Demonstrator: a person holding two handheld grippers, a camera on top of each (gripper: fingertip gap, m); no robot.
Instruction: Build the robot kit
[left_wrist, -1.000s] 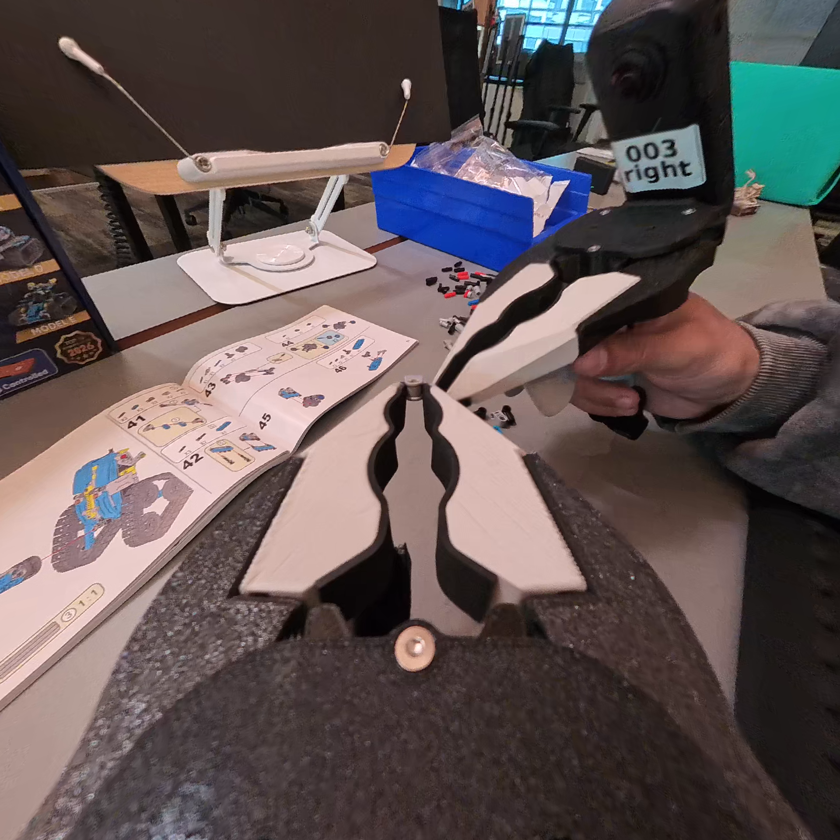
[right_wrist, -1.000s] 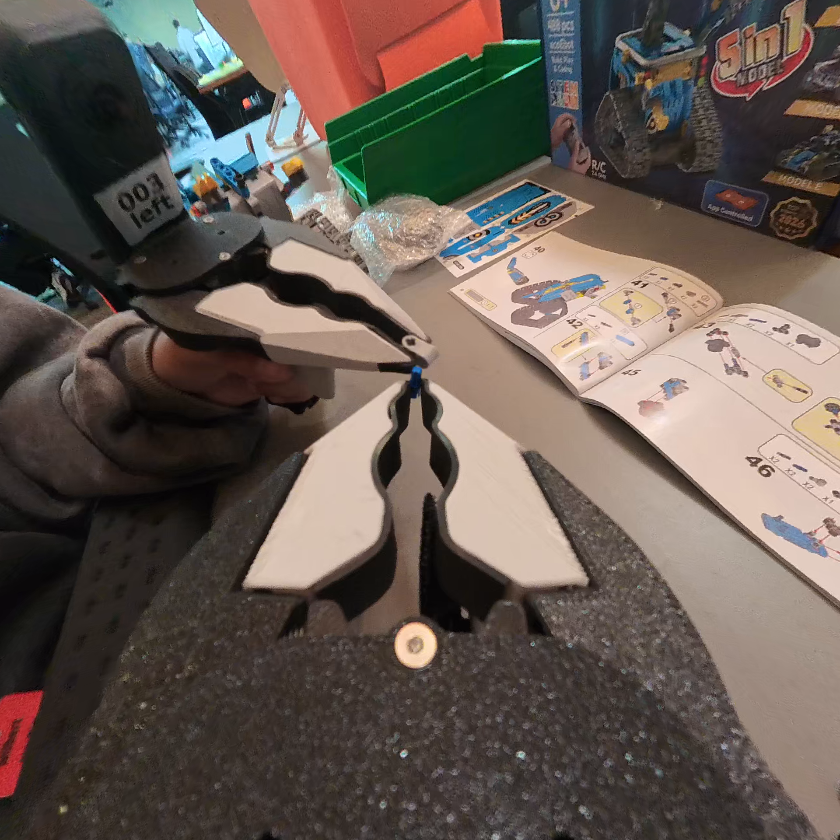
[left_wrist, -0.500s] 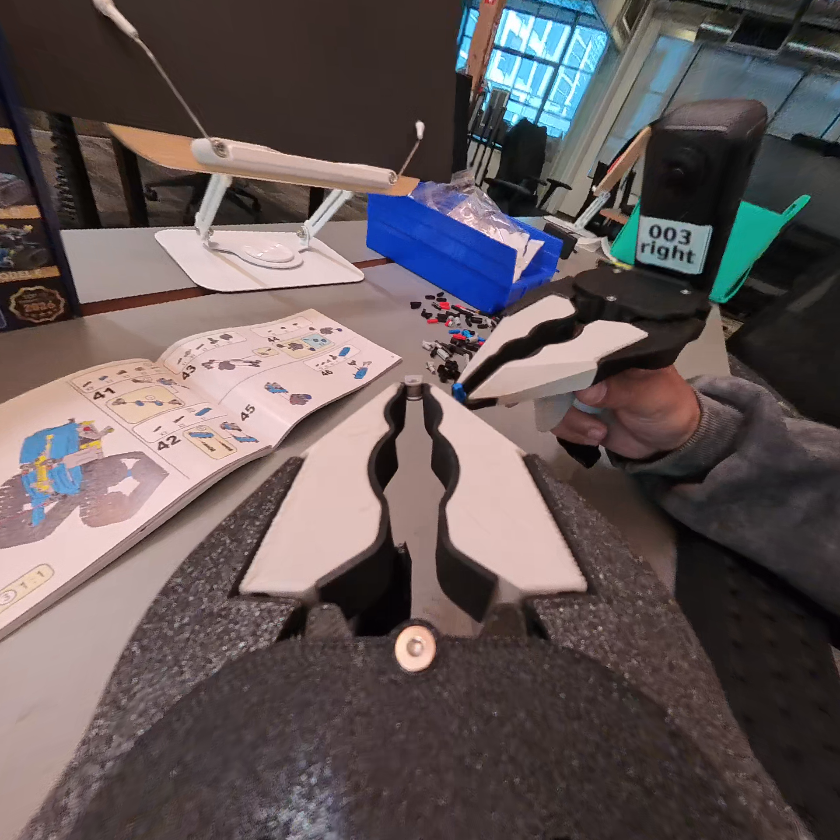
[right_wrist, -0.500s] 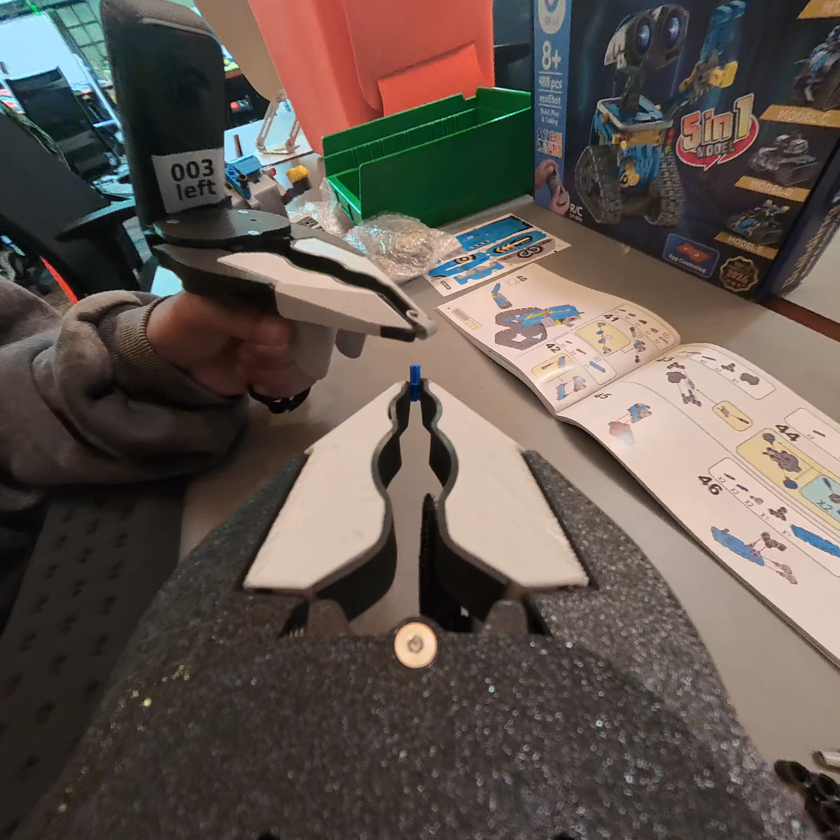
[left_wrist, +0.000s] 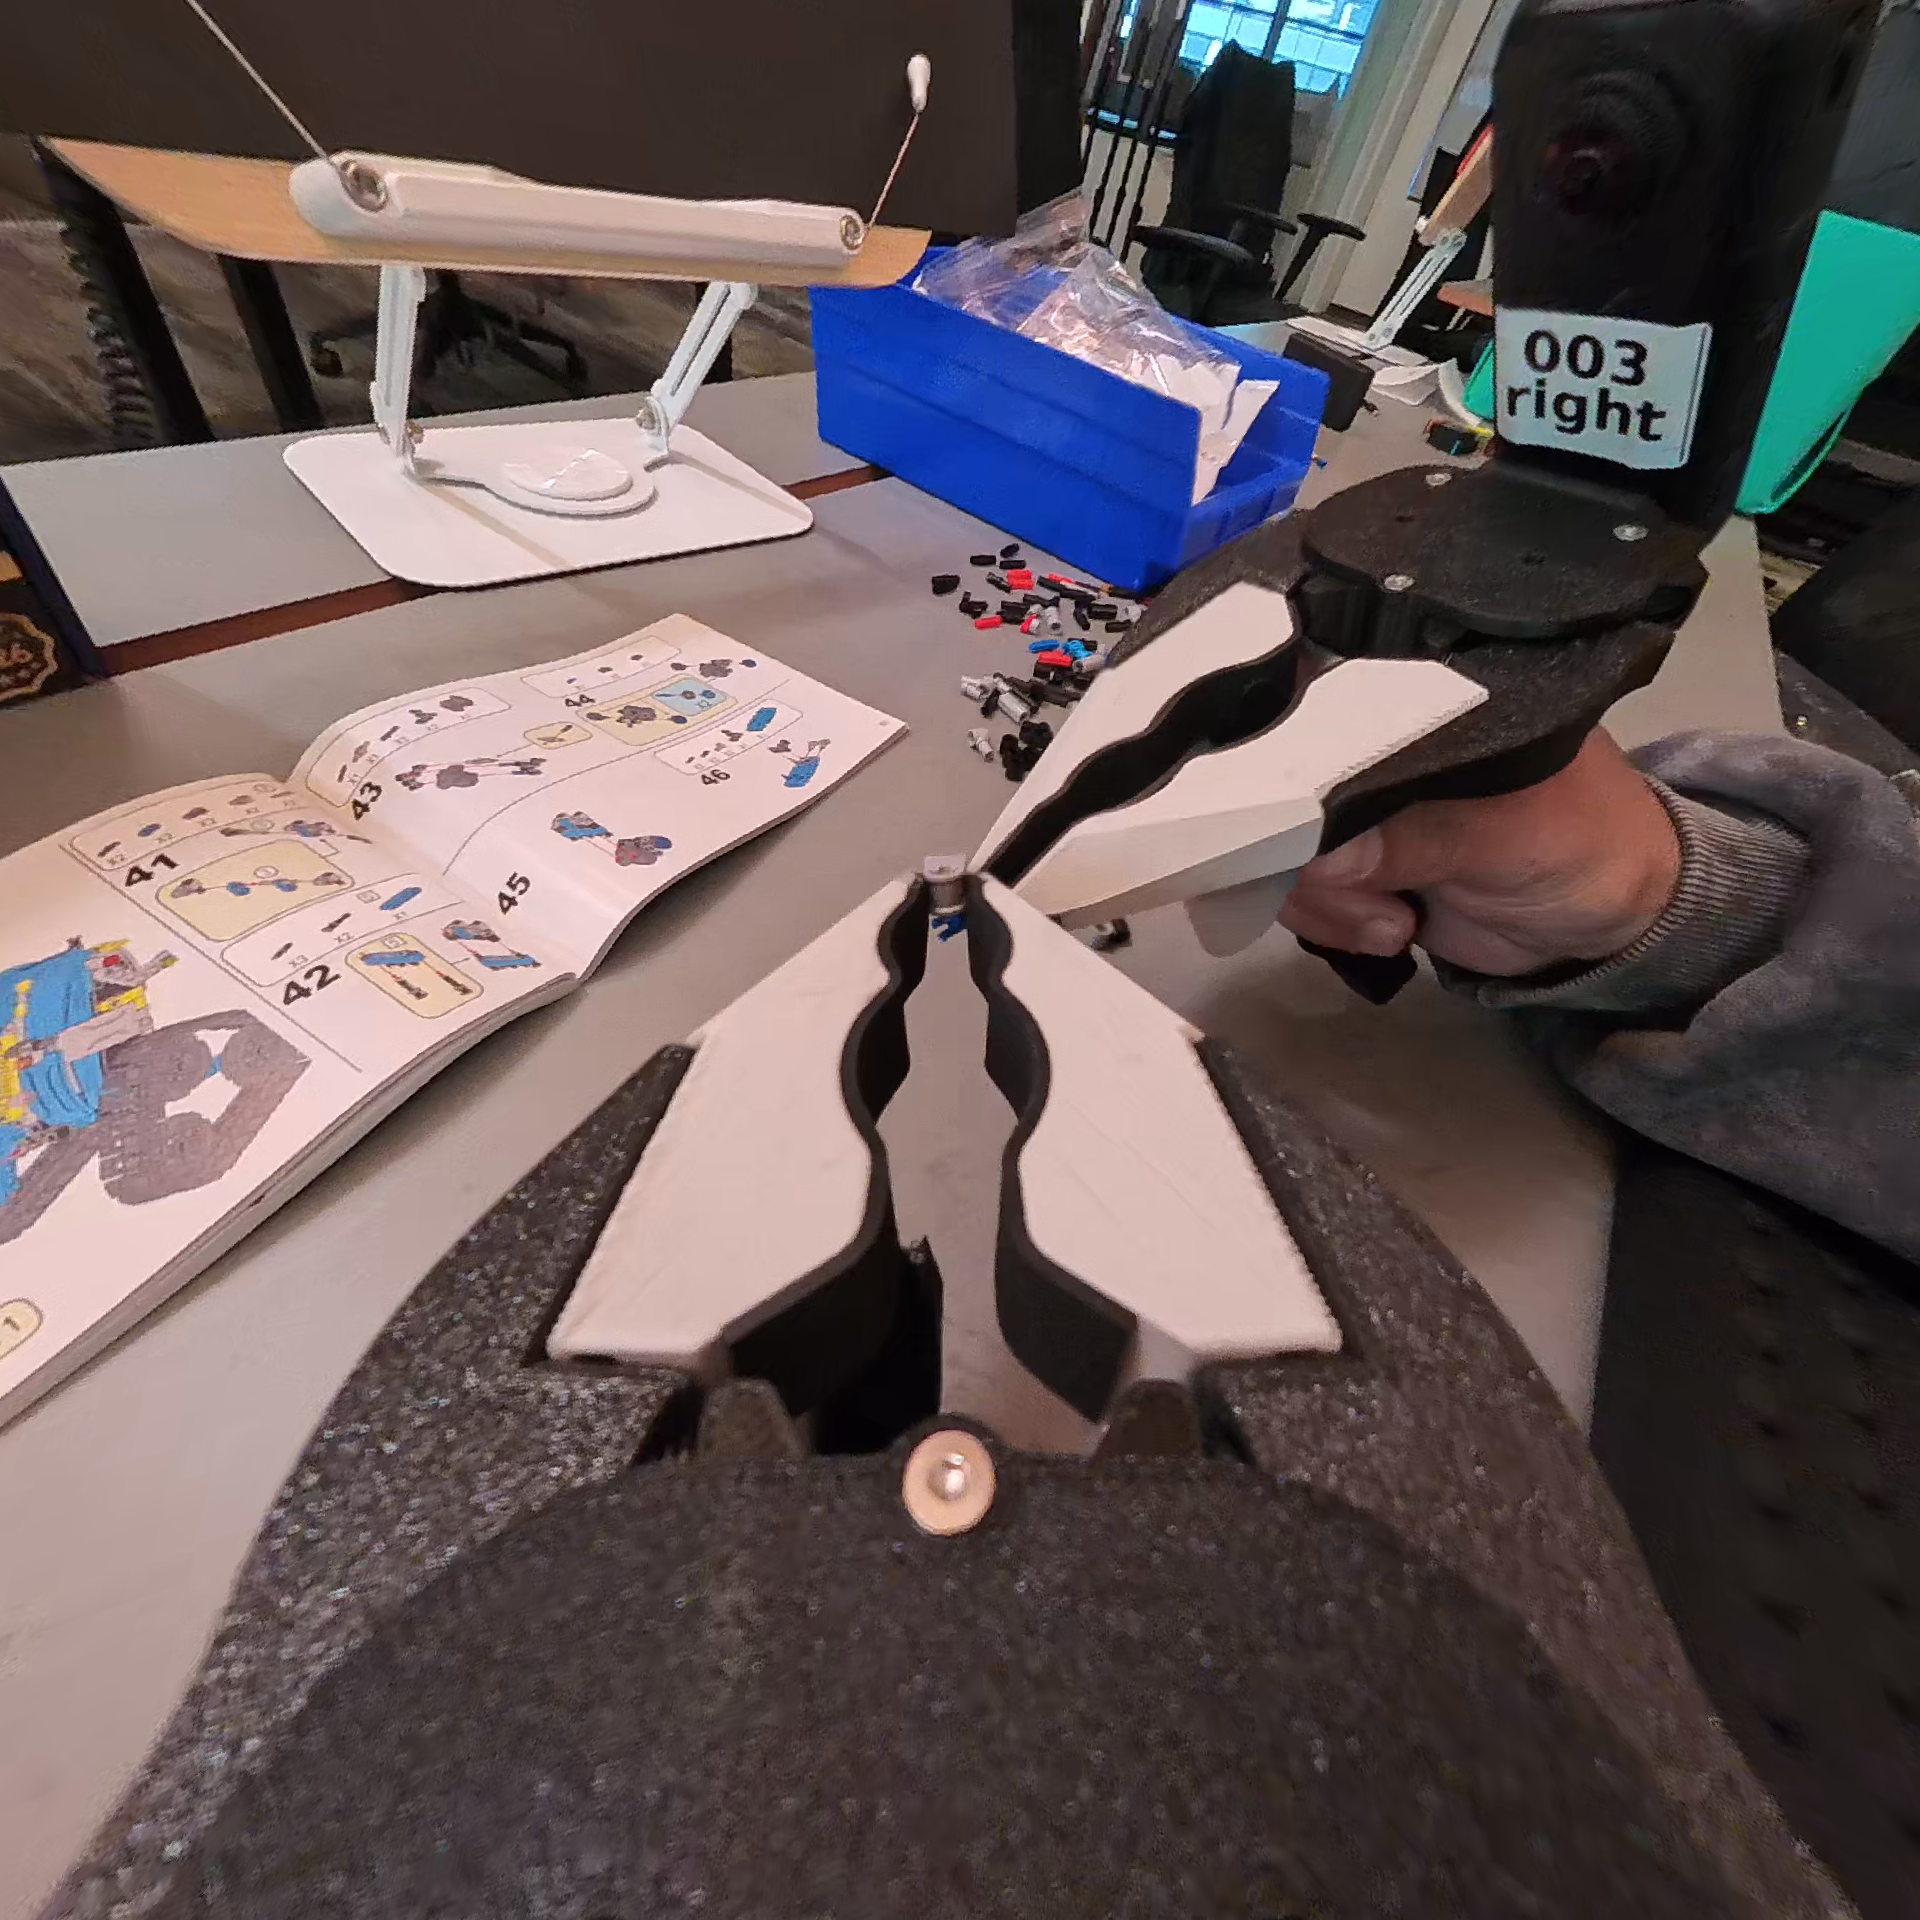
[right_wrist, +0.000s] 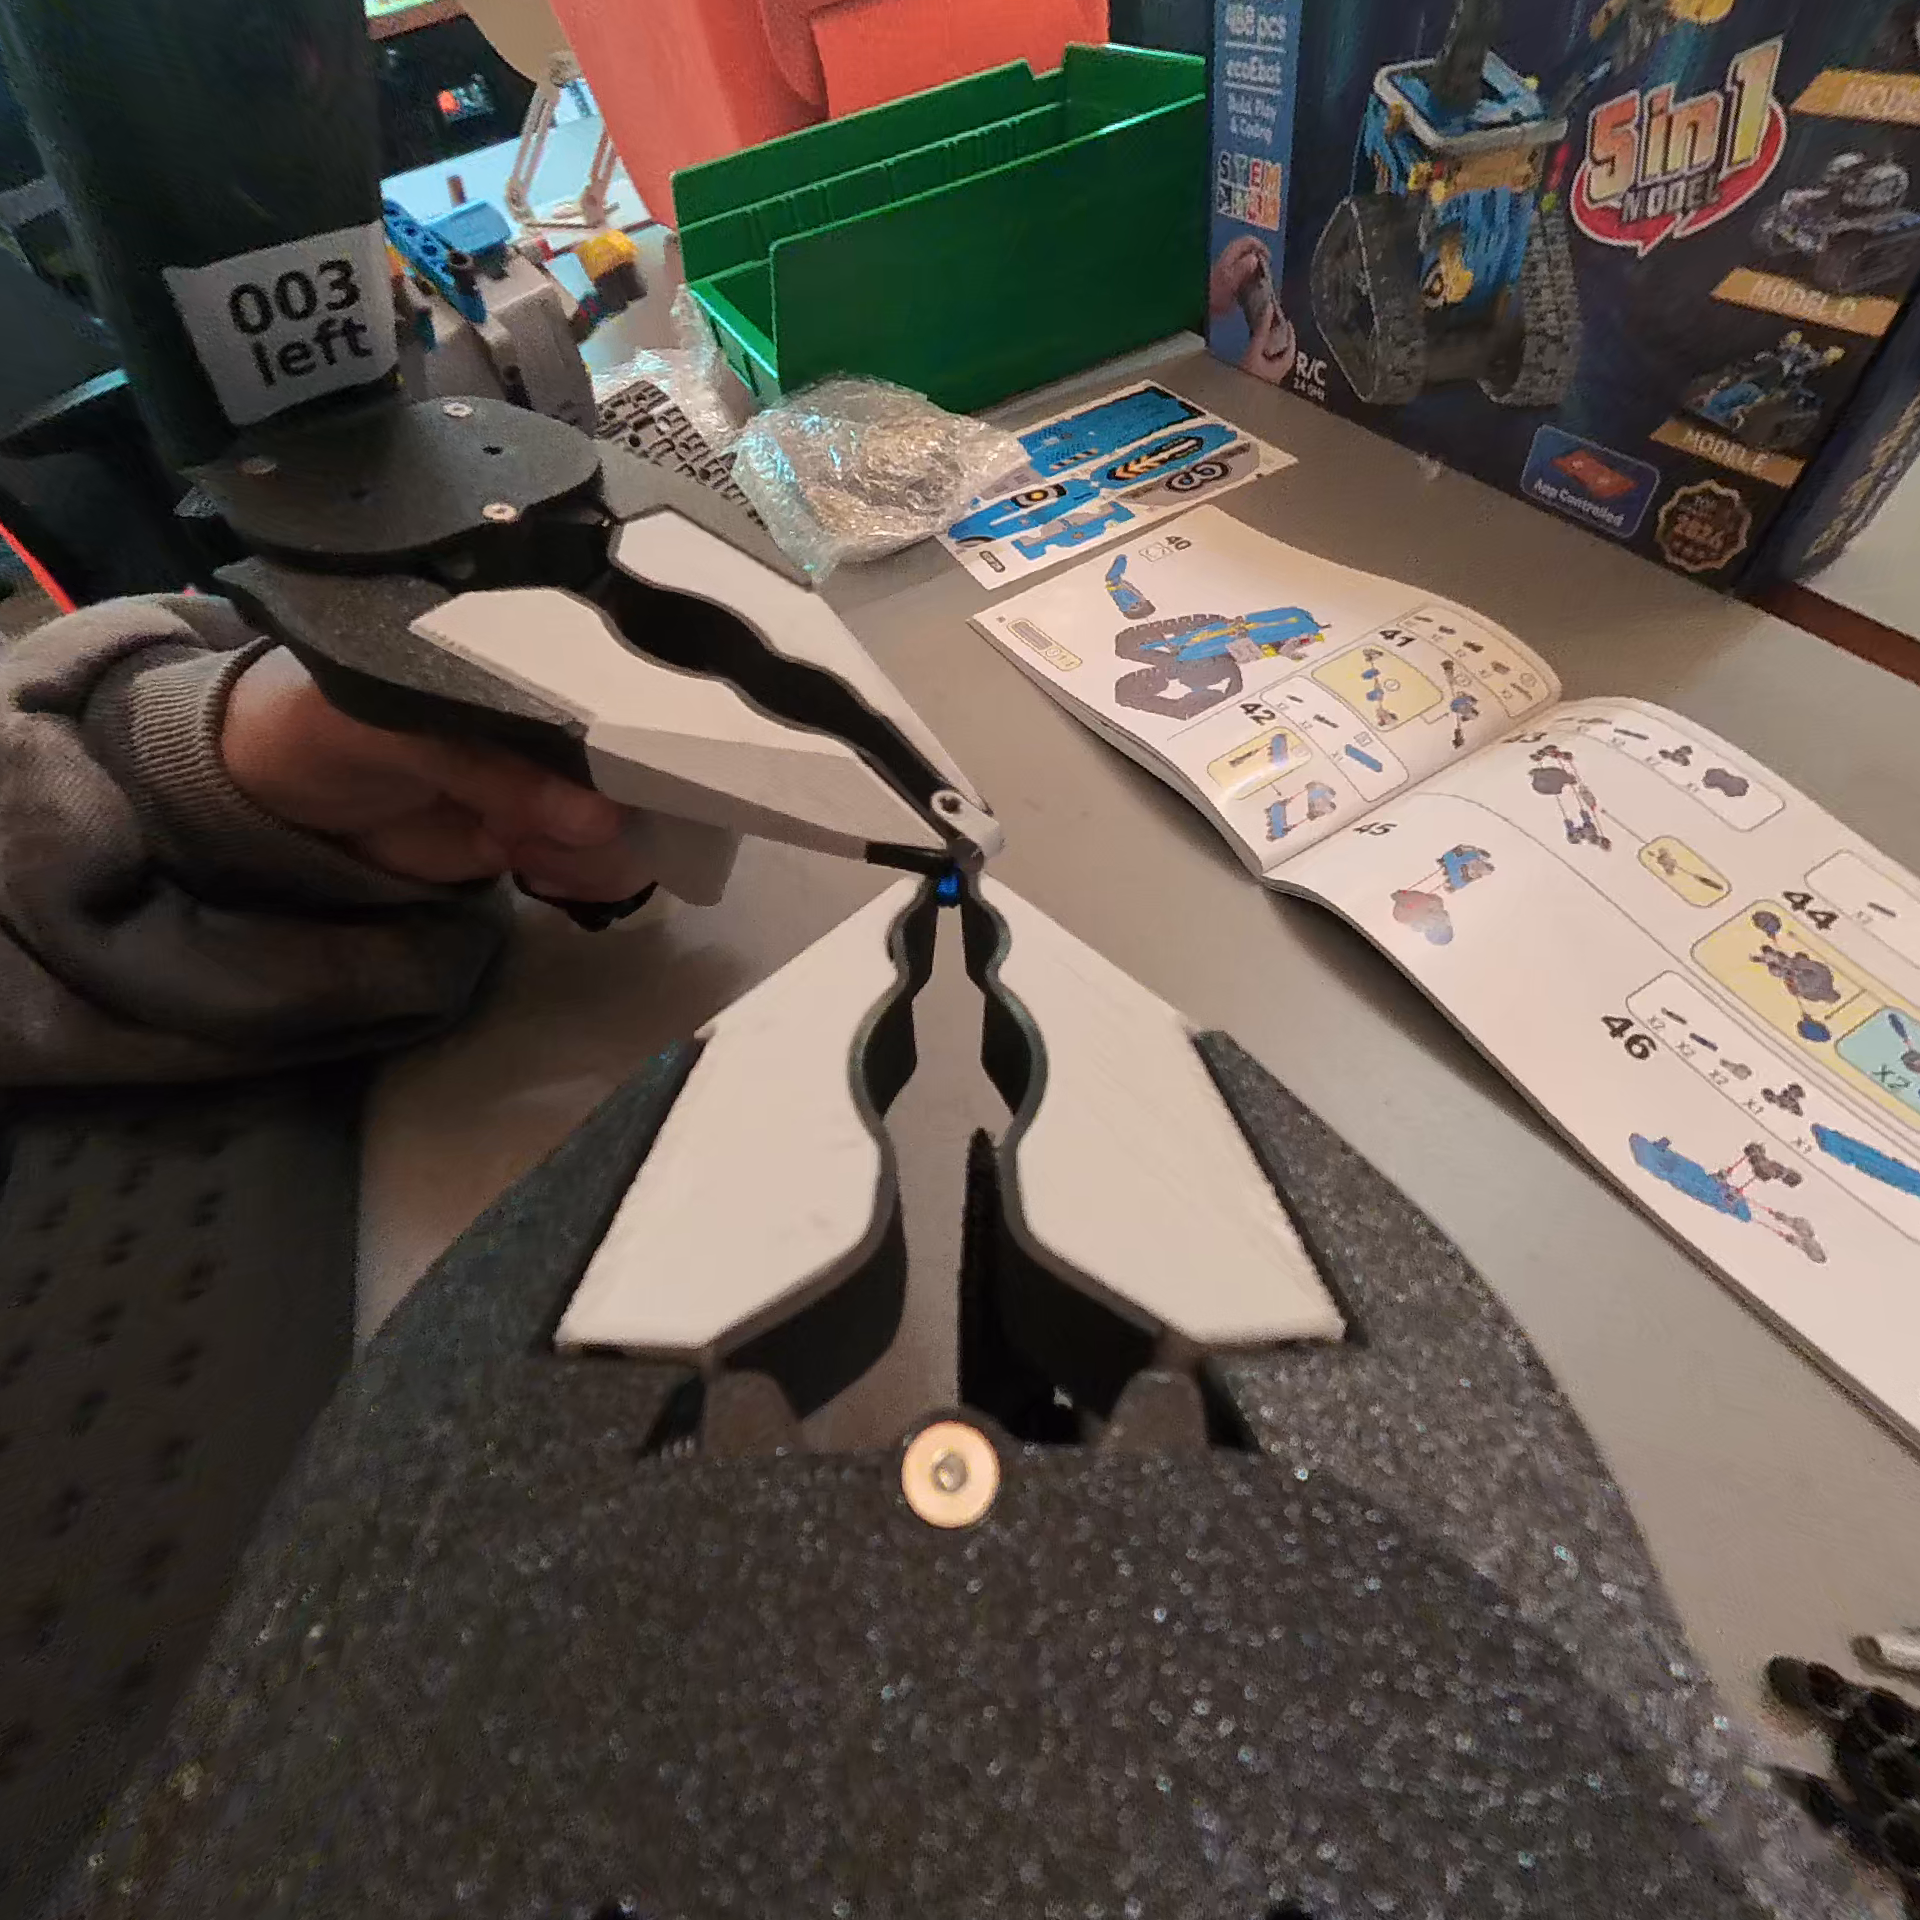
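**Hand-held grippers brought tip to tip over the worktop**

Both tips have closed the gap seen half a second ago and now meet again.

Left wrist view: the left hand-held gripper (left_wrist: 943, 894) is clenched on a small grey connector (left_wrist: 943, 871), which stands upright out of the tip. The right hand-held gripper (left_wrist: 987, 868) comes in from the right, its tip touching the left tip. A glimpse of blue shows just below the connector. An open instruction booklet (left_wrist: 416, 862) lies on the grey worktop (left_wrist: 727, 1039) to the left. Loose small parts (left_wrist: 1039, 644) lie beyond, before a blue bin (left_wrist: 1039, 436). A white stand (left_wrist: 540, 499) sits farther back.

Right wrist view: the right hand-held gripper (right_wrist: 945, 894) is clenched on a blue pin (right_wrist: 945, 886), long axis pointing along the fingers and upward. The grey connector (right_wrist: 961, 821) sits directly above it, touching or nearly so; whether the pin has entered cannot be told. Both grippers are equally near the joint. A green bin (right_wrist: 935, 239), crumpled clear bag (right_wrist: 862, 457), sticker sheet (right_wrist: 1112, 468) and toy box (right_wrist: 1558, 260) stand behind.
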